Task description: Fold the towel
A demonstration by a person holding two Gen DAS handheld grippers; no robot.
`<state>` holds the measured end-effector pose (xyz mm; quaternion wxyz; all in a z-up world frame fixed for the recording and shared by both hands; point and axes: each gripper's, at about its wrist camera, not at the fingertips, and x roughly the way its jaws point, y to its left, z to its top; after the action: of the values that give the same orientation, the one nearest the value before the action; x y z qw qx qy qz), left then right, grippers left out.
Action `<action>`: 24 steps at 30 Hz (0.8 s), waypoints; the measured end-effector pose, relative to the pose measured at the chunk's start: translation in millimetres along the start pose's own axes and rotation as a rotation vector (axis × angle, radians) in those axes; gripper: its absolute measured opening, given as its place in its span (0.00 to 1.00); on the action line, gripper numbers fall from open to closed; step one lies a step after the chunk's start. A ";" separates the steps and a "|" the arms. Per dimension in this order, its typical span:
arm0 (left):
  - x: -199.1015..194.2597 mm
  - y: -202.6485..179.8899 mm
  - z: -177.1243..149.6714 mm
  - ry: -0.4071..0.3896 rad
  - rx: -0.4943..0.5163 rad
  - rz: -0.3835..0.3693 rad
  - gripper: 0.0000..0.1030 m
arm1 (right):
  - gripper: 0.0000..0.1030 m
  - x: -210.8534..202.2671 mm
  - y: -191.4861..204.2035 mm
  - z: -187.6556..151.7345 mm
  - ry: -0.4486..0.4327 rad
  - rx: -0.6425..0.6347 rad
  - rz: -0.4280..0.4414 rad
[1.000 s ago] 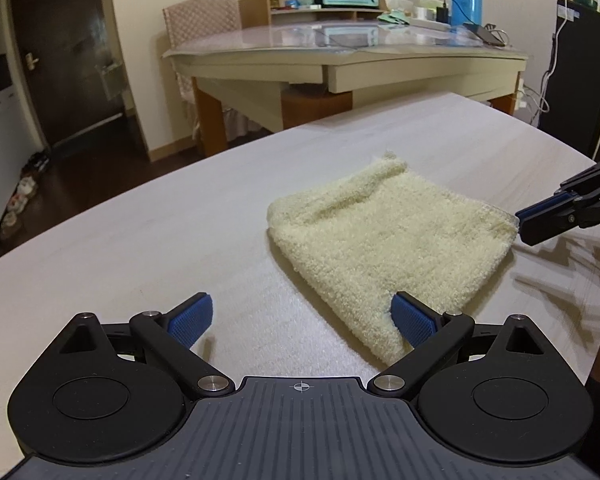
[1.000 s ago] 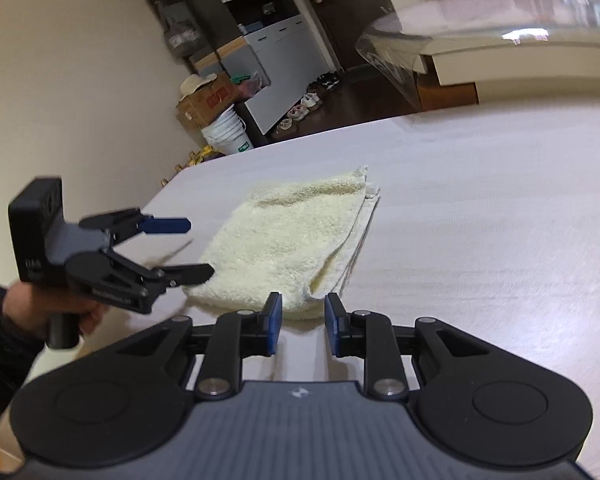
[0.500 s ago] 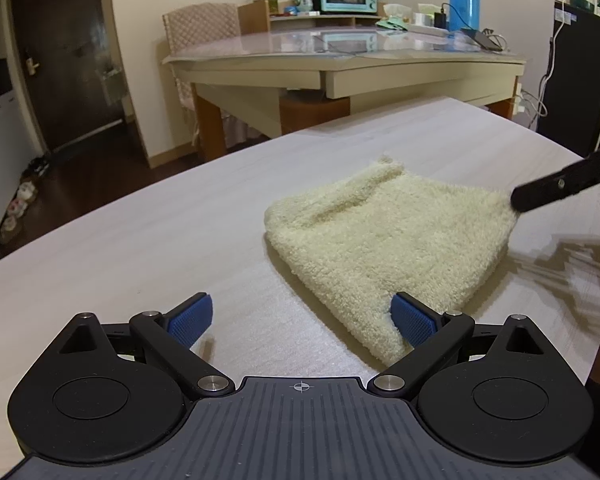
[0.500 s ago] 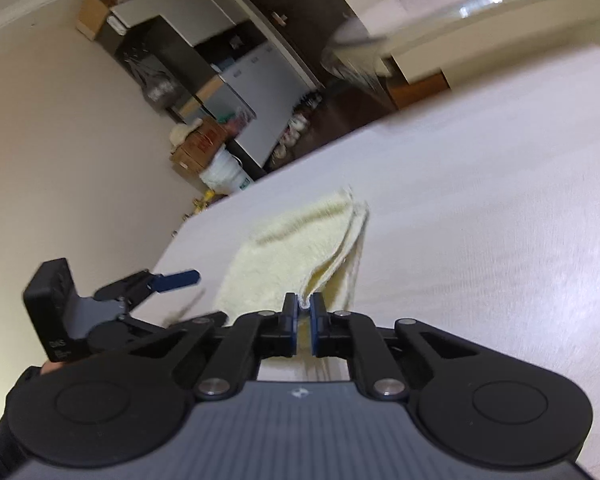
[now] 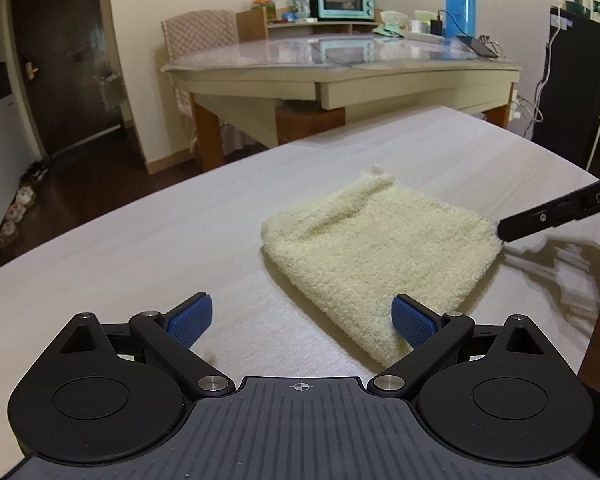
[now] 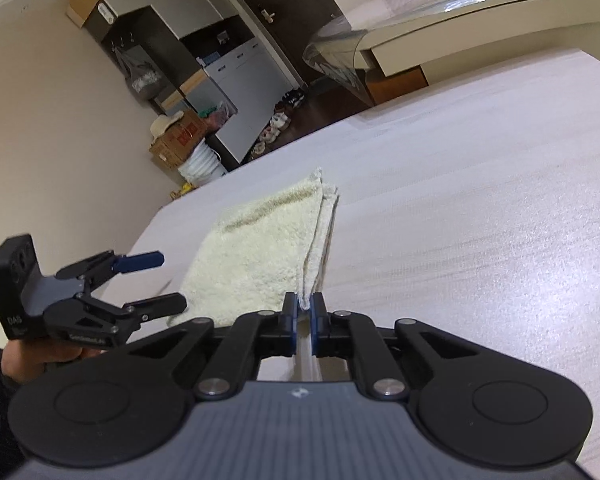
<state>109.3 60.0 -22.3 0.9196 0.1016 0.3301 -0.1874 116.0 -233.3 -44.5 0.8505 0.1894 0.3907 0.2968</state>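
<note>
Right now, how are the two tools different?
The right tool is shut, pinching a corner of the towel; the left tool is wide open and holds nothing. The right tool has that corner between its pads; the left tool only sits near another corner. Both are black with blue pads and point down at the table.

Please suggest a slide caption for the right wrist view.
Right gripper shut on the cream terry towel's corner; left gripper open beside it.
</note>
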 end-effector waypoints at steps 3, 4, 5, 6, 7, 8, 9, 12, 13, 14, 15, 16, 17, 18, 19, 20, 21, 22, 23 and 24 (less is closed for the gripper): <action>-7.8 1.6 -3.1 -0.009 -0.007 -0.013 0.96 | 0.07 -2.1 1.2 3.7 -0.007 -0.001 0.011; -10.1 1.4 -4.7 -0.010 -0.008 -0.023 0.96 | 0.07 -1.4 1.5 4.4 -0.007 -0.004 0.010; -11.4 0.4 -6.7 -0.008 -0.004 -0.027 0.96 | 0.07 -0.5 2.0 4.9 -0.005 -0.007 0.010; -10.4 -1.7 -9.2 0.002 0.007 -0.020 0.96 | 0.07 0.4 2.5 5.5 -0.003 -0.011 0.009; -8.5 -3.4 -11.4 0.012 0.017 -0.014 0.96 | 0.07 1.2 2.7 5.5 -0.001 -0.013 0.007; -6.8 -4.4 -13.1 0.018 0.020 -0.011 0.96 | 0.07 2.1 2.6 5.1 0.000 -0.014 0.003; -5.4 -5.0 -14.5 0.022 0.020 -0.009 0.96 | 0.07 2.9 2.6 4.7 0.002 -0.015 0.000; -2.3 -5.8 -16.1 0.032 0.016 -0.010 0.96 | 0.07 4.8 1.0 2.6 0.008 -0.017 -0.015; -2.1 -6.3 -15.7 0.034 0.022 -0.009 0.96 | 0.07 5.5 1.4 1.8 0.013 -0.024 -0.020; -2.3 -6.9 -14.7 0.034 0.027 -0.008 0.96 | 0.07 6.2 2.0 0.9 0.019 -0.033 -0.026; -3.5 -7.3 -12.8 0.030 0.031 -0.006 0.96 | 0.07 7.0 2.6 0.0 0.025 -0.042 -0.031; -5.3 -7.4 -10.7 0.020 0.031 -0.006 0.96 | 0.08 7.3 3.8 -0.1 0.034 -0.055 -0.036; -7.2 -7.4 -8.4 0.009 0.030 -0.004 0.96 | 0.14 5.8 4.8 0.0 0.033 -0.066 -0.040; -9.3 -7.3 -6.0 -0.004 0.028 -0.001 0.96 | 0.21 3.3 5.5 -0.3 0.027 -0.075 -0.045; -10.4 -7.2 -3.7 -0.017 0.027 0.005 0.96 | 0.22 -0.5 7.6 0.0 0.013 -0.092 -0.053; -10.0 -7.1 -1.5 -0.028 0.030 0.014 0.96 | 0.22 -4.9 11.2 0.7 -0.005 -0.116 -0.063; -9.6 -7.0 0.8 -0.040 0.032 0.024 0.96 | 0.22 -7.4 16.0 1.2 -0.018 -0.147 -0.073; -8.0 -7.0 2.5 -0.048 0.035 0.033 0.96 | 0.22 -8.7 21.3 1.7 -0.029 -0.182 -0.084; -4.3 -7.1 3.6 -0.049 0.039 0.042 0.96 | 0.21 -7.3 28.7 1.3 -0.030 -0.234 -0.087; -0.7 -7.2 4.6 -0.051 0.044 0.051 0.96 | 0.16 -4.2 37.6 0.4 -0.025 -0.295 -0.087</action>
<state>108.5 52.2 -18.8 0.9297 0.1252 0.2997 -0.1733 100.7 -207.8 -21.1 0.8861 0.0488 0.3400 0.3113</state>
